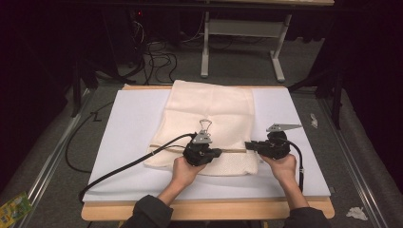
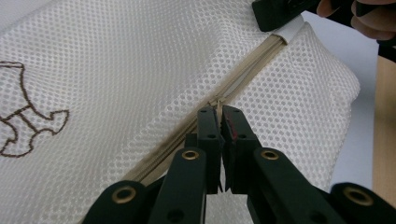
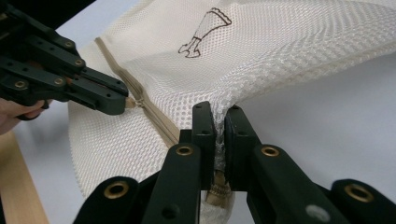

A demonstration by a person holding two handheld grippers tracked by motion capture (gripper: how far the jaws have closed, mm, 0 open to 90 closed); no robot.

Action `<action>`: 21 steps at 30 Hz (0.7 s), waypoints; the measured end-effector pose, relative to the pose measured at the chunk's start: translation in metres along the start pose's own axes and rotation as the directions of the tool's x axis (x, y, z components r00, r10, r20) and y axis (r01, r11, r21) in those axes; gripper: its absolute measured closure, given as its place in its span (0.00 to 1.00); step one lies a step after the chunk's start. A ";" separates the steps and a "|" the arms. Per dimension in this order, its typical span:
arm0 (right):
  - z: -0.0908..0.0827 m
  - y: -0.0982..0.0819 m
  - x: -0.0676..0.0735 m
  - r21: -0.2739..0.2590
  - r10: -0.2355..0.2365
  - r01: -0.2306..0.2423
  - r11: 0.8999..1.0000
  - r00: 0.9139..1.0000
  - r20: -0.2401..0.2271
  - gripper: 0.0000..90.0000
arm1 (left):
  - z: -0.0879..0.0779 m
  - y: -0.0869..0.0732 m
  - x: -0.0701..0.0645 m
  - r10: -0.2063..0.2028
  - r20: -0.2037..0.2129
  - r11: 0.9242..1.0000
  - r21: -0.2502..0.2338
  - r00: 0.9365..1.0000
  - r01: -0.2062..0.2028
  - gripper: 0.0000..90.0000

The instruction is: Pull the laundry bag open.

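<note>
A cream mesh bag (image 1: 209, 114) lies flat on the white board (image 1: 128, 123), with a beige zipper (image 2: 247, 70) running across its near part. My left gripper (image 1: 219, 153) is shut on the zipper pull (image 2: 218, 103) partway along the zipper. In the right gripper view, the left gripper (image 3: 123, 100) pinches the pull at the zipper (image 3: 154, 116) line. My right gripper (image 1: 247, 145) is shut on the bag's mesh edge (image 3: 219, 126) at the zipper's right end, lifting the fabric slightly. A brown embroidered figure (image 3: 205, 30) marks the bag.
The white board rests on a wooden table (image 1: 204, 209) whose edge runs along the near side. Black cables (image 1: 119, 166) trail left off the board. A white table frame (image 1: 242, 33) stands beyond. Crumpled paper (image 1: 356, 213) and a green packet (image 1: 14, 206) lie on the floor.
</note>
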State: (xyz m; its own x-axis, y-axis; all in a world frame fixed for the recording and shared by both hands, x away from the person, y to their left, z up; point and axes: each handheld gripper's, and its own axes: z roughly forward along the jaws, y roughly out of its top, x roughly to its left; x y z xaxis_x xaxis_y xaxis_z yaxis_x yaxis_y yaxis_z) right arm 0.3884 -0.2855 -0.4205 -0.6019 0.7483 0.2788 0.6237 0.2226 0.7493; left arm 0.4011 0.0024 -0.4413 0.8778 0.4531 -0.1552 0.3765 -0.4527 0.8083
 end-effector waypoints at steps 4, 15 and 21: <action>0.000 0.000 -0.001 0.001 0.002 -0.002 1.000 1.000 0.006 0.95 | -0.003 -0.002 0.003 -0.007 -0.006 1.000 -0.001 1.000 0.007 0.97; 0.000 -0.001 -0.003 0.009 -0.002 0.002 1.000 1.000 0.022 0.95 | -0.010 -0.004 0.006 -0.013 -0.017 1.000 -0.011 1.000 0.013 0.96; 0.001 -0.002 -0.004 0.014 0.000 -0.001 1.000 0.999 0.037 0.95 | -0.011 -0.005 0.008 -0.019 -0.029 1.000 -0.014 0.999 0.019 0.97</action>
State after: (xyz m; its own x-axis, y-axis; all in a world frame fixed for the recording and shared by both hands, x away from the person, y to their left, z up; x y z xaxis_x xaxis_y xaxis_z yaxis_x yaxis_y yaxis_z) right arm 0.3897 -0.2885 -0.4234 -0.5833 0.7706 0.2567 0.6311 0.2311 0.7404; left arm 0.4026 0.0169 -0.4402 0.8615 0.4837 -0.1542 0.3887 -0.4332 0.8132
